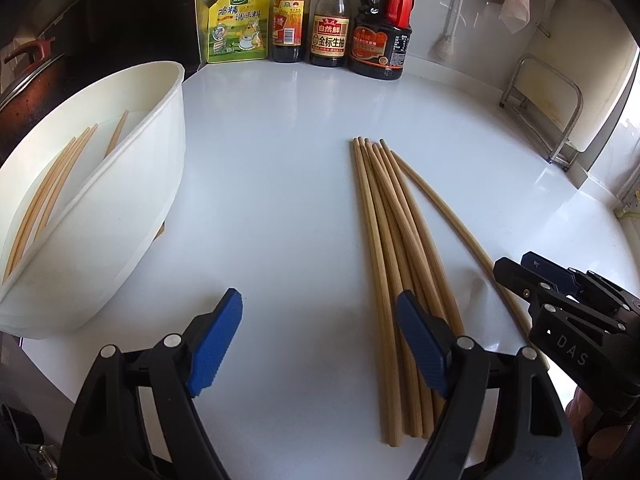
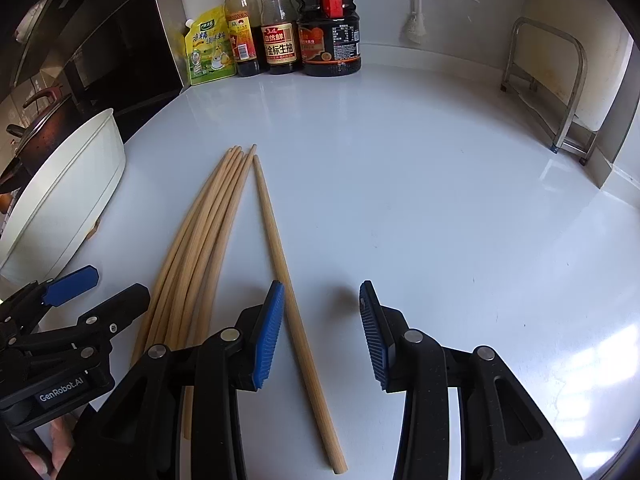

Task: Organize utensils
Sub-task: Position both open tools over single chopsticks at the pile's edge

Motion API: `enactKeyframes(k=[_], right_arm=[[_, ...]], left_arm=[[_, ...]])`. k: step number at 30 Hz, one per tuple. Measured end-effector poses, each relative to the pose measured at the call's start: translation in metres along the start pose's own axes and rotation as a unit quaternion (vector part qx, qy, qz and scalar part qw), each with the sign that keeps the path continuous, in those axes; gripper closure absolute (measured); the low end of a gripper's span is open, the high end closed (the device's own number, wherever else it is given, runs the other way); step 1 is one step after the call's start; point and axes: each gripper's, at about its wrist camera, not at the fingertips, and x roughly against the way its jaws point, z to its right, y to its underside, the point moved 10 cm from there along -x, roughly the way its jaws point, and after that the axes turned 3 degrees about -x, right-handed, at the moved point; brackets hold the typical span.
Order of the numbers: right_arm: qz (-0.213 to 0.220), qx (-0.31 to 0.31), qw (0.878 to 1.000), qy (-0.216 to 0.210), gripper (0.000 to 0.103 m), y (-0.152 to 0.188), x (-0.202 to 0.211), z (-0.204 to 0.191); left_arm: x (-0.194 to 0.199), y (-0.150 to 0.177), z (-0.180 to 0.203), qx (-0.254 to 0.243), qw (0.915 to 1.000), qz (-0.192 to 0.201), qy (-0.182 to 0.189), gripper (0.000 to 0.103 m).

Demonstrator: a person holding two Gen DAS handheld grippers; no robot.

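Several wooden chopsticks (image 1: 384,240) lie in a bundle on the white counter, also in the right wrist view (image 2: 204,224). One single chopstick (image 2: 288,276) lies apart to the right of the bundle, running between my right gripper's fingers. A white tub (image 1: 132,208) at left holds several chopsticks (image 1: 48,192). My left gripper (image 1: 320,340) is open, just left of the bundle, its right finger over the bundle's near ends. My right gripper (image 2: 322,332) is open and empty over the single chopstick; it also shows in the left wrist view (image 1: 516,266).
Three sauce bottles (image 1: 332,20) and a yellow seasoning pouch (image 1: 236,24) stand at the back wall. A metal rack (image 1: 548,108) stands at the right. A dark pot with a lid (image 1: 28,80) sits behind the tub.
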Motion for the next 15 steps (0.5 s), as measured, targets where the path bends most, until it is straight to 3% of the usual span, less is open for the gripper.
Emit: enactKeyframes(k=[15], right_arm=[[0.006,0.008,1.0,0.004,0.065,-0.0024,0.0003,0.0007]], left_arm=[[-0.0104,-0.0022,-0.0009,-0.01,0.9997,-0.002,-0.023,0.025]])
